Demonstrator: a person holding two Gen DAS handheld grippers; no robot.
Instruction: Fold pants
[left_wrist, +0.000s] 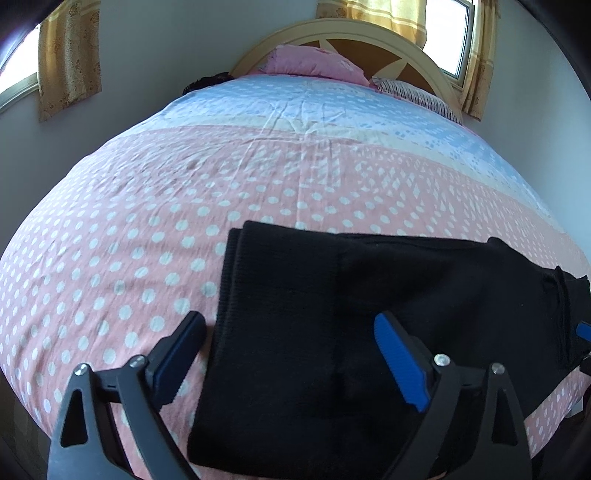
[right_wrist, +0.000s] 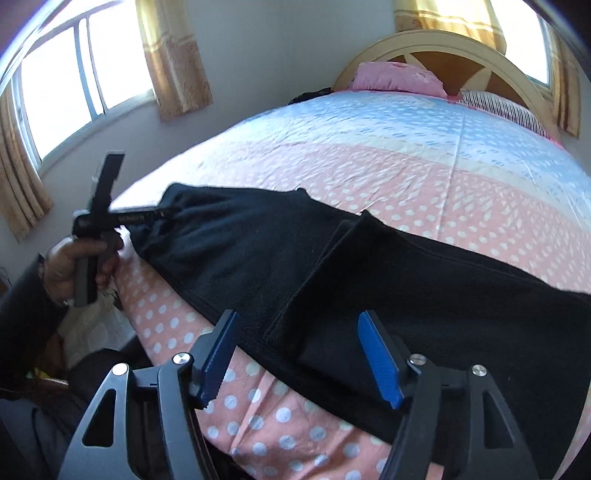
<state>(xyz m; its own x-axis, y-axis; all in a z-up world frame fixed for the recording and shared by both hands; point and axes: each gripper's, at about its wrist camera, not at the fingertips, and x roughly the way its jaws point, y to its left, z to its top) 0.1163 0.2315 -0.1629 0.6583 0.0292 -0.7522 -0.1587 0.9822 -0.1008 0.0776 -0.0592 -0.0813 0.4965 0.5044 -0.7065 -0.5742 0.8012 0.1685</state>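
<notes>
Black pants (left_wrist: 332, 314) lie partly folded on the bed near its front edge; they also show in the right wrist view (right_wrist: 295, 266), with one layer folded over another. My left gripper (left_wrist: 291, 354) is open just above the left folded edge of the pants, holding nothing. My right gripper (right_wrist: 295, 354) is open over the near edge of the pants, holding nothing. The left gripper's body (right_wrist: 99, 221) and the hand holding it show at the left end of the pants. A blue tip of the right gripper (left_wrist: 583, 328) shows at the right edge.
The bed sheet (left_wrist: 184, 206) is pink with white dots, blue further back. A pink pillow (left_wrist: 310, 62) and a striped pillow (left_wrist: 417, 92) lie by the headboard (left_wrist: 354, 29). Curtained windows (right_wrist: 74, 74) are on the walls. The bed's front edge (right_wrist: 159, 332) drops to the floor.
</notes>
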